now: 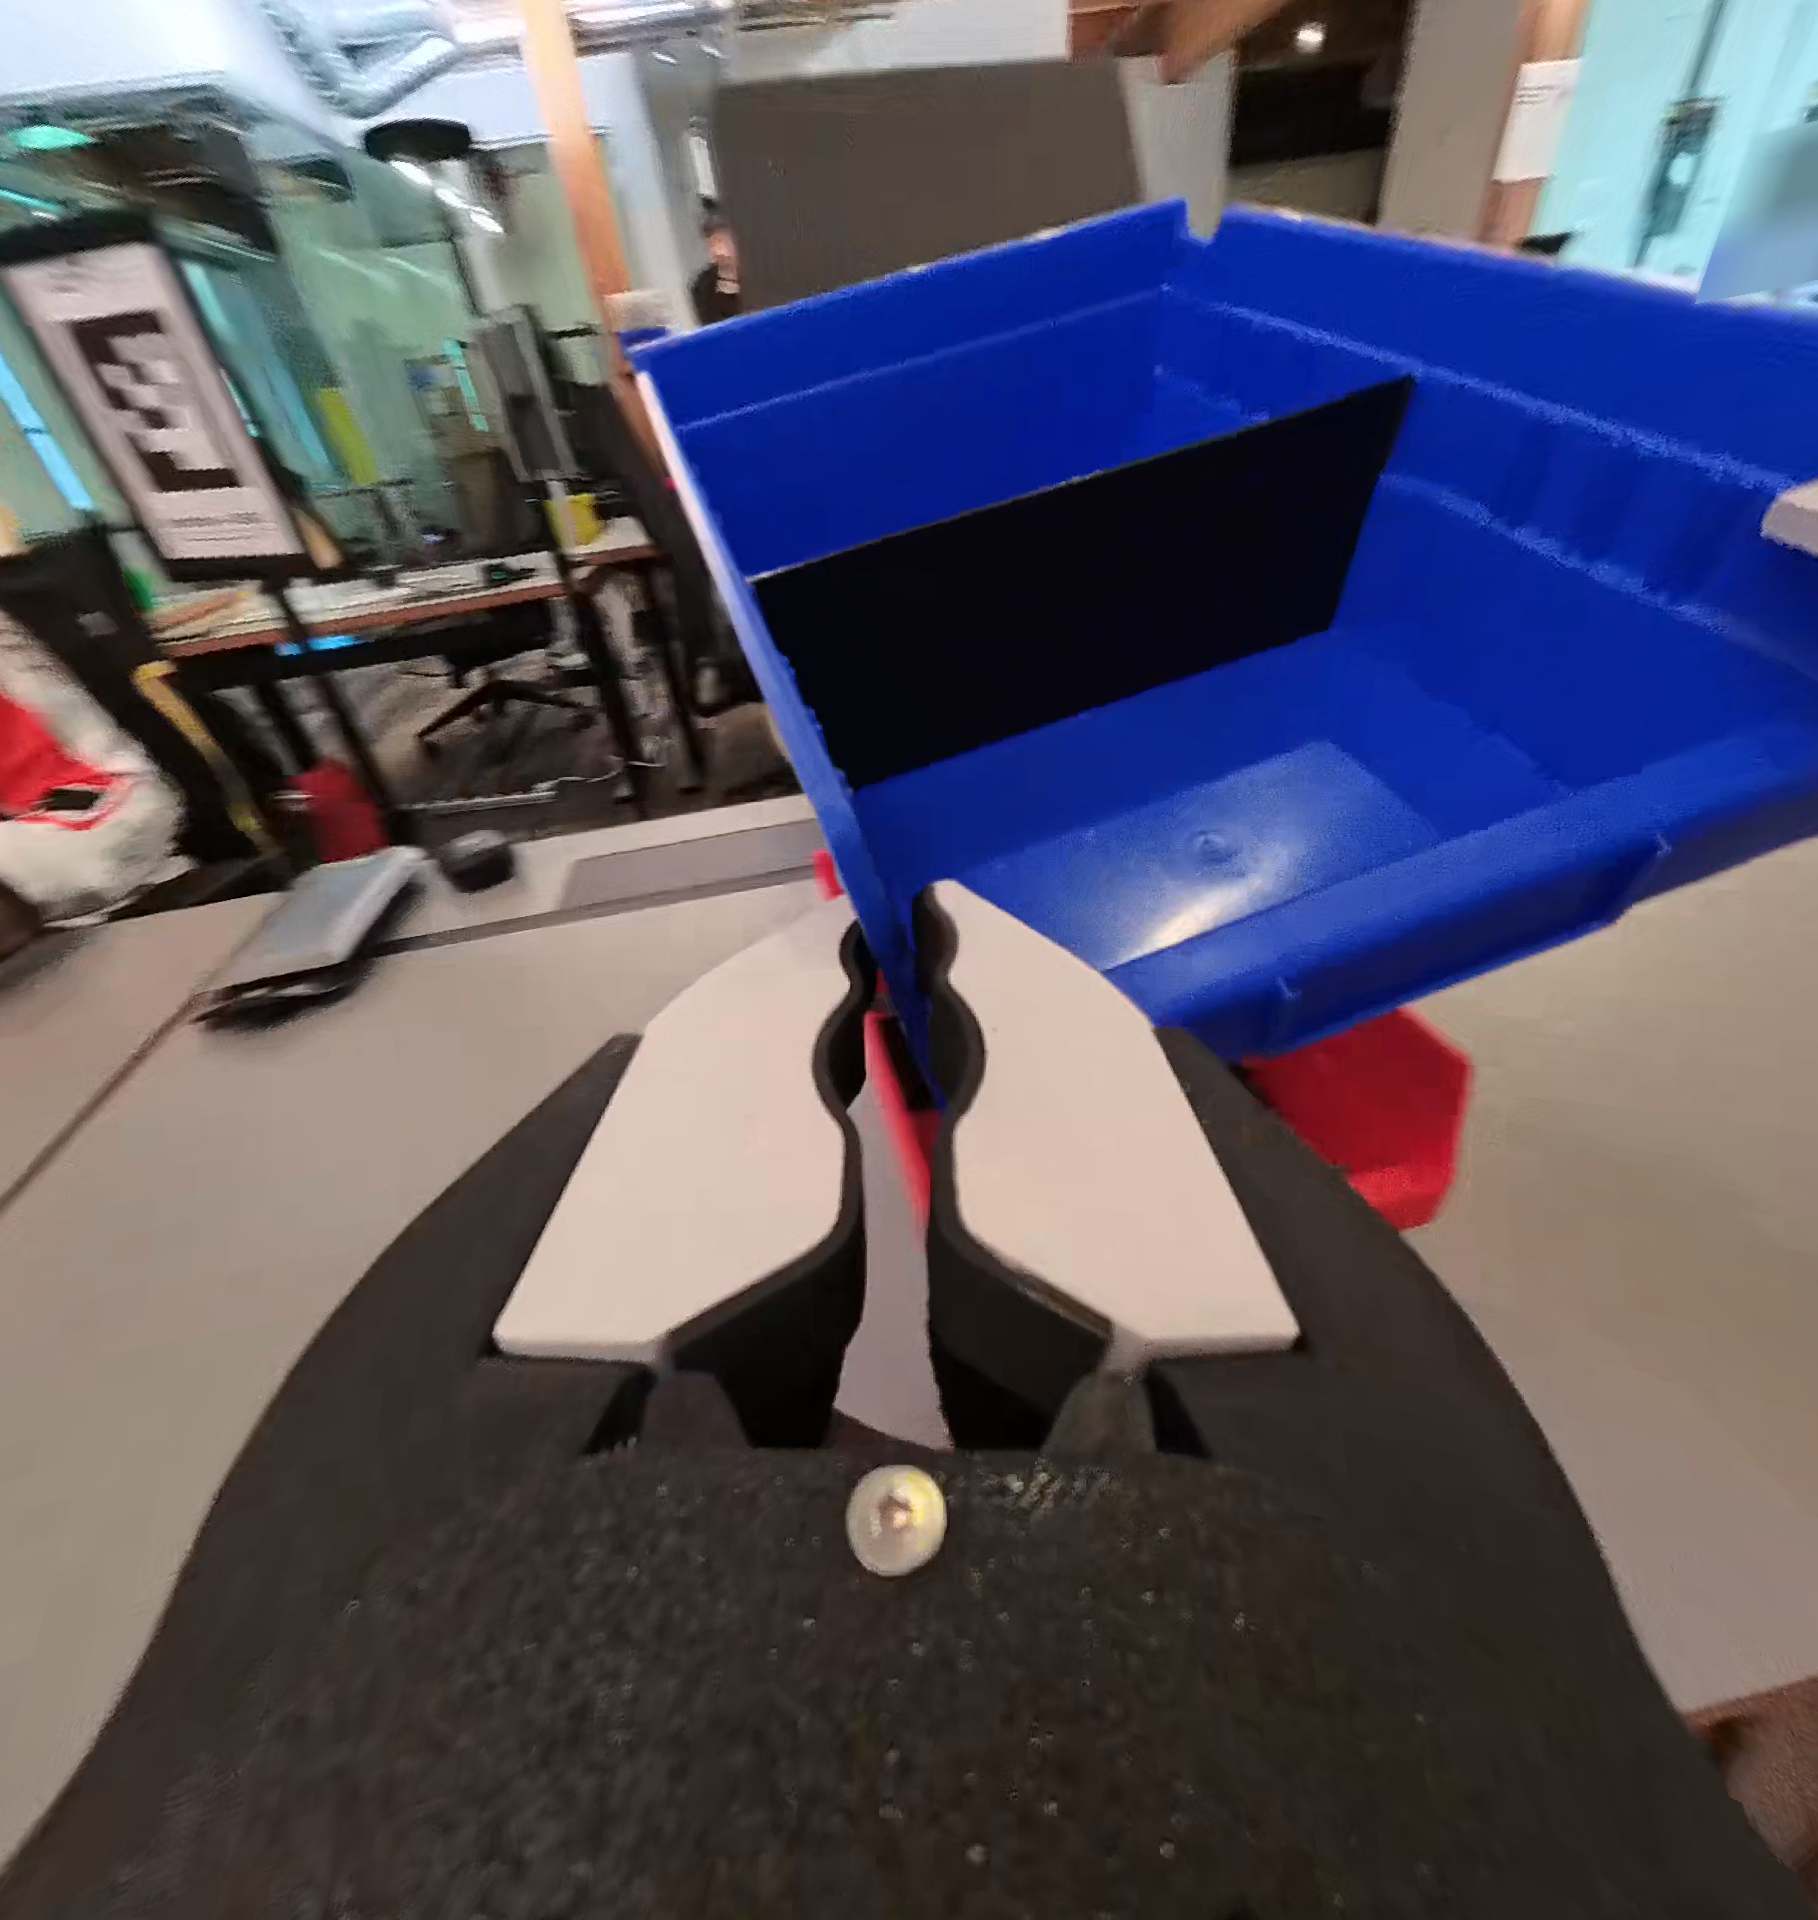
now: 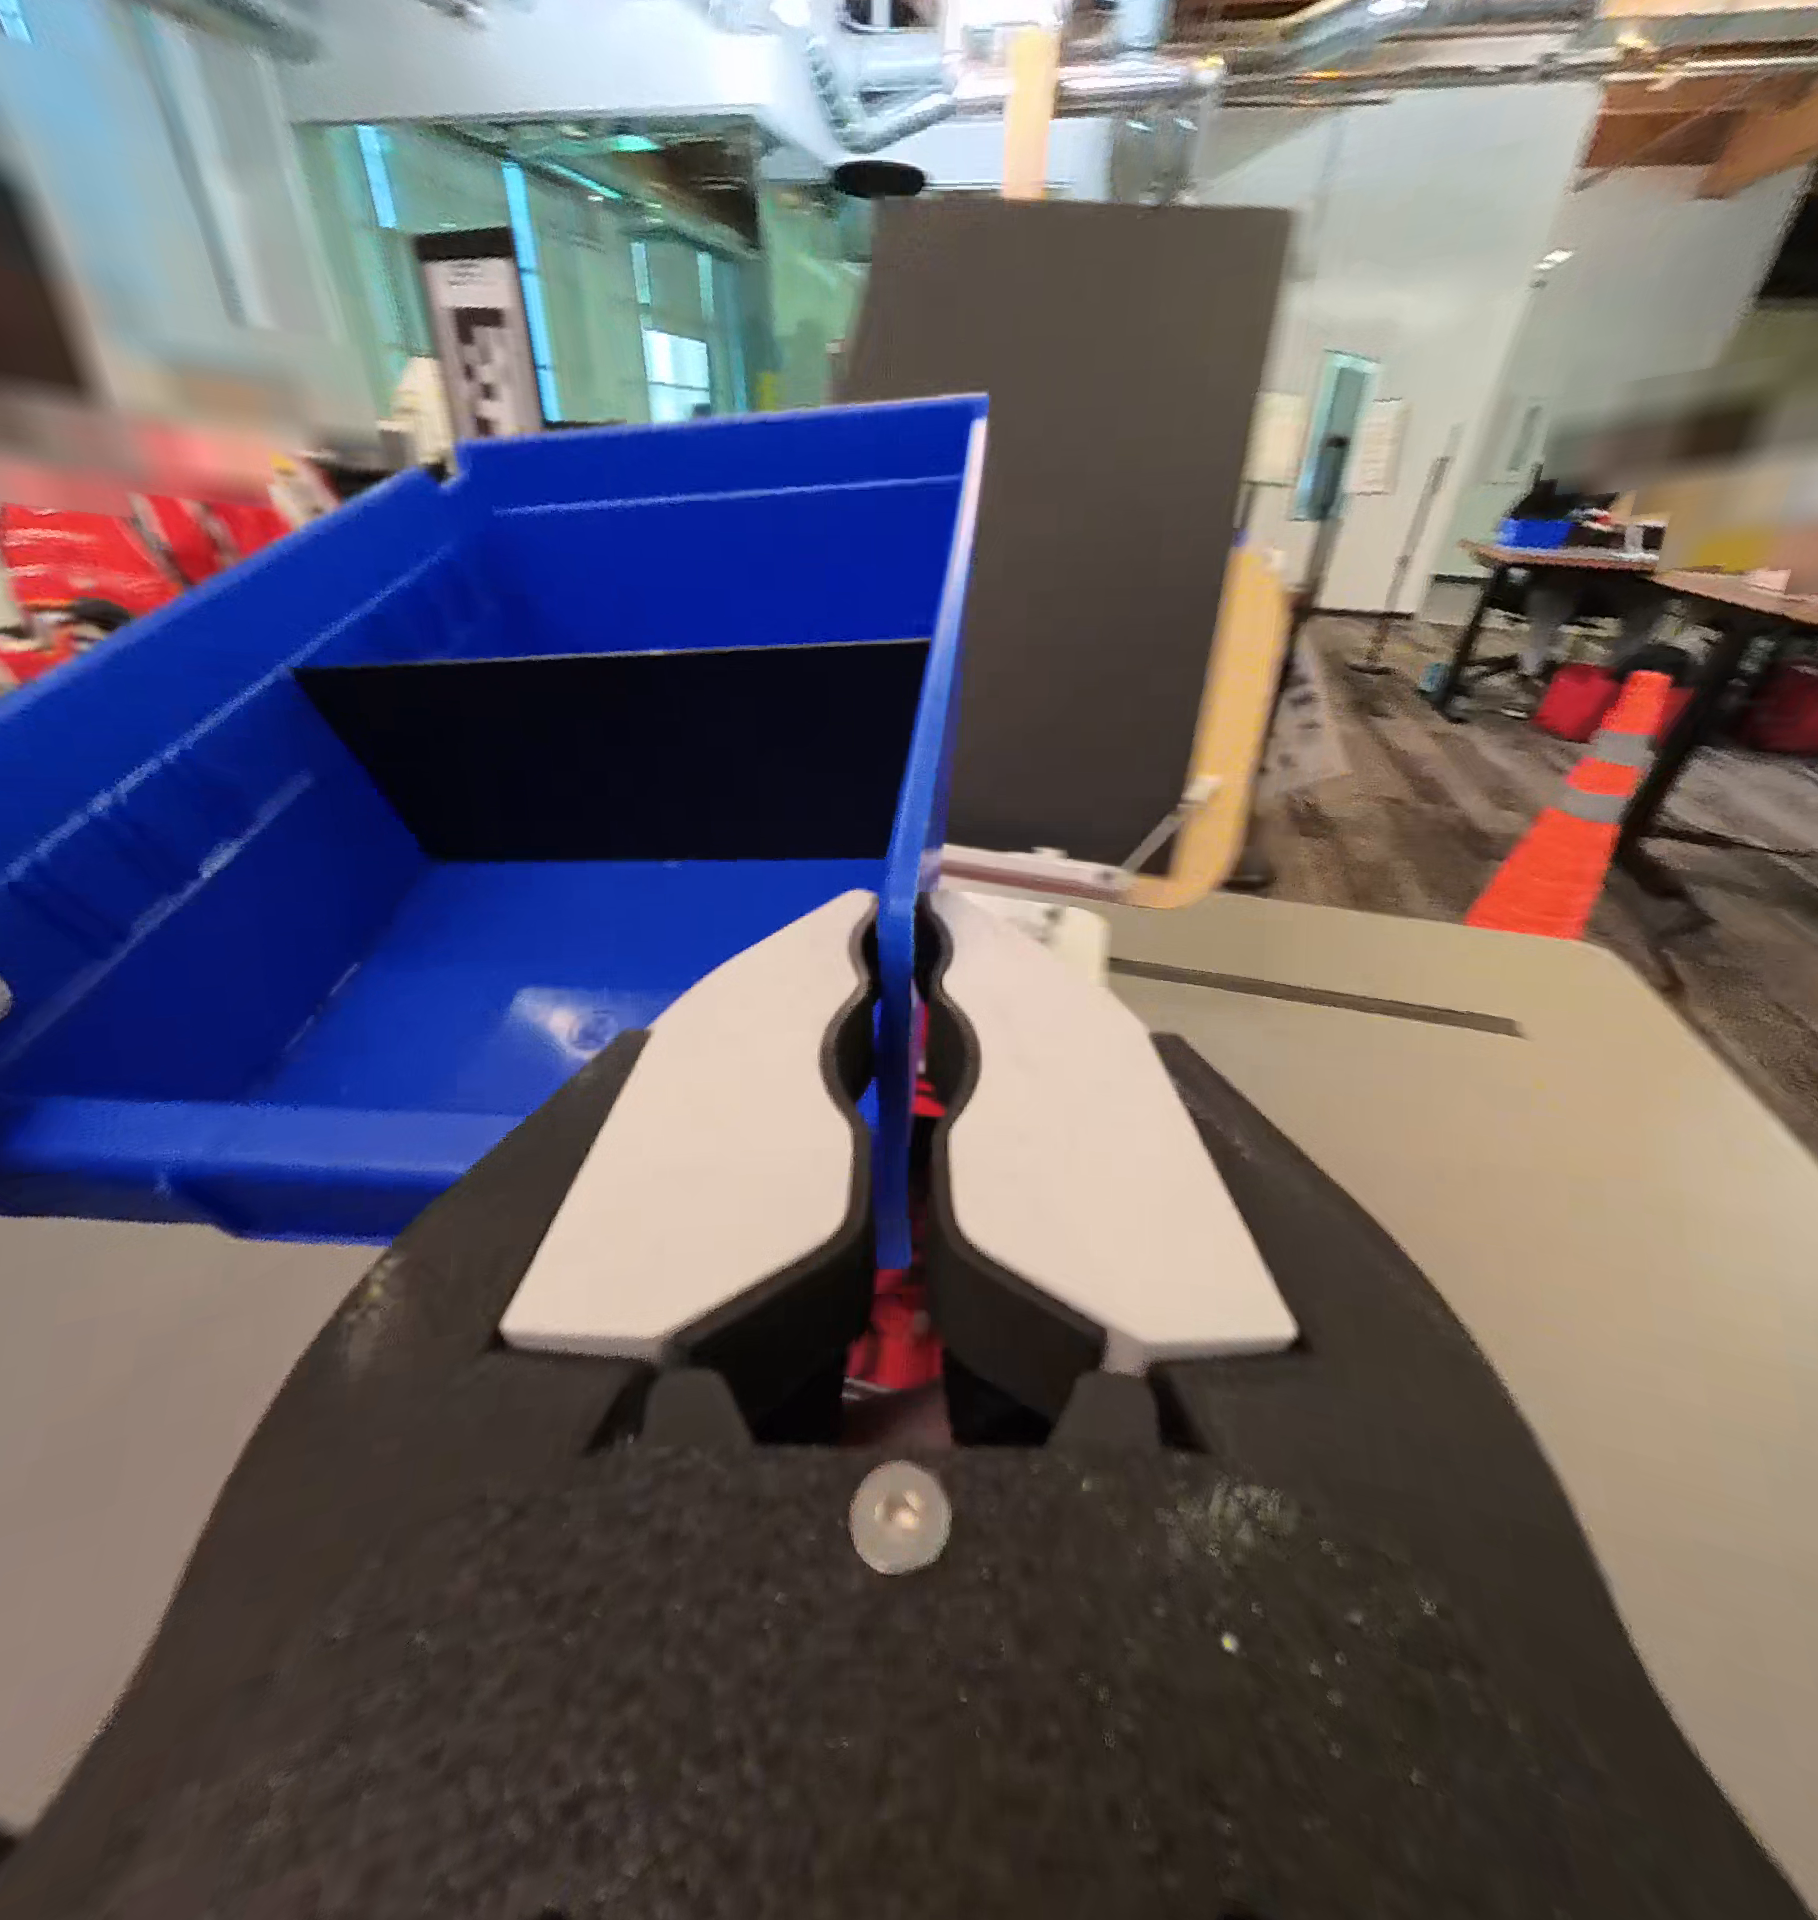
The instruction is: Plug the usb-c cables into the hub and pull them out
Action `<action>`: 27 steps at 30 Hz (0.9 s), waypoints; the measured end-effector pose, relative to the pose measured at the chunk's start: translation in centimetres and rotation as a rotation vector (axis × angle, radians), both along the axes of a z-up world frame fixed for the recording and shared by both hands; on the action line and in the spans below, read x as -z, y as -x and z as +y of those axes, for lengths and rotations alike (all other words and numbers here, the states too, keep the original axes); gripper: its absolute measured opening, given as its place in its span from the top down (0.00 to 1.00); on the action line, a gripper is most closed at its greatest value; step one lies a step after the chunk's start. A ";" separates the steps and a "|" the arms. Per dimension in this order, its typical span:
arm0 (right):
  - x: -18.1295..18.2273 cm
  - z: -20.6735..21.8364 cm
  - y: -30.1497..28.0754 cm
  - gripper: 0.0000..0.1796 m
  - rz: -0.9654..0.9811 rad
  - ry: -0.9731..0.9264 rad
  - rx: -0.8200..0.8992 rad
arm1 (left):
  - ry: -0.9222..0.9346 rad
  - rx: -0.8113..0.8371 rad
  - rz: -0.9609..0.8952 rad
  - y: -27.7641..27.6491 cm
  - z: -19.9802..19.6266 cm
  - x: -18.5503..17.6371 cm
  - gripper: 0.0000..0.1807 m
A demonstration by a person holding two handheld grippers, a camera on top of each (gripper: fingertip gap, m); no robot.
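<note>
At the bottom centre of the left wrist view, the left gripper (image 1: 892, 935) is nearly closed, its grey fingers (image 1: 718, 1122) pinching the left side wall of a blue plastic bin (image 1: 1300, 914) near that wall's front corner. The bin is lifted and tilted above the grey table (image 1: 209, 1299); a black divider (image 1: 1071, 582) crosses its inside, and the compartment in front of the divider shows only bare blue floor. Under the bin's lower right, at centre right of the frame, part of a red bin (image 1: 1383, 1122) shows on the table. Farther off at centre left, a dark flat device (image 1: 313, 925) lies on the table, too blurred to identify.

In the right wrist view, the right gripper (image 2: 900, 930), at bottom centre, is likewise almost shut, clamping the bin's (image 2: 261, 935) right side wall edge-on between its fingers (image 2: 1081, 1122). Red plastic (image 2: 889, 1340) shows low in the slot between the jaws. Beyond the table (image 2: 1507, 1195), at centre right, stands an orange traffic cone (image 2: 1570, 821) on the floor.

No USB-C cable or hub can be made out in either view.
</note>
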State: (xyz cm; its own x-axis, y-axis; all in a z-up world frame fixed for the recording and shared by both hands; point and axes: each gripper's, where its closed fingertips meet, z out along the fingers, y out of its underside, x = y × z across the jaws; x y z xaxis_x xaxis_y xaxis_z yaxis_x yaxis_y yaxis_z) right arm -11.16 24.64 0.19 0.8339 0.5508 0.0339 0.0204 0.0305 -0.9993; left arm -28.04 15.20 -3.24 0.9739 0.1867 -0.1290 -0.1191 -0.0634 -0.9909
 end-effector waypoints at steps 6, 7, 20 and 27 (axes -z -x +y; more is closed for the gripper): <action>5.5 9.5 -12.9 0.99 -0.145 0.162 0.192 | 0.081 0.132 0.006 -12.0 10.9 4.0 0.97; 6.9 11.1 -15.1 0.98 -0.153 0.207 0.215 | 0.106 0.150 0.006 -13.9 12.7 5.0 0.97; 18.3 18.2 -29.1 0.98 -0.199 0.347 0.276 | 0.299 0.253 -0.051 -27.6 22.1 16.0 0.96; 22.6 18.9 -29.7 0.96 -0.282 0.479 0.266 | 0.397 0.291 -0.195 -28.3 21.7 18.9 0.93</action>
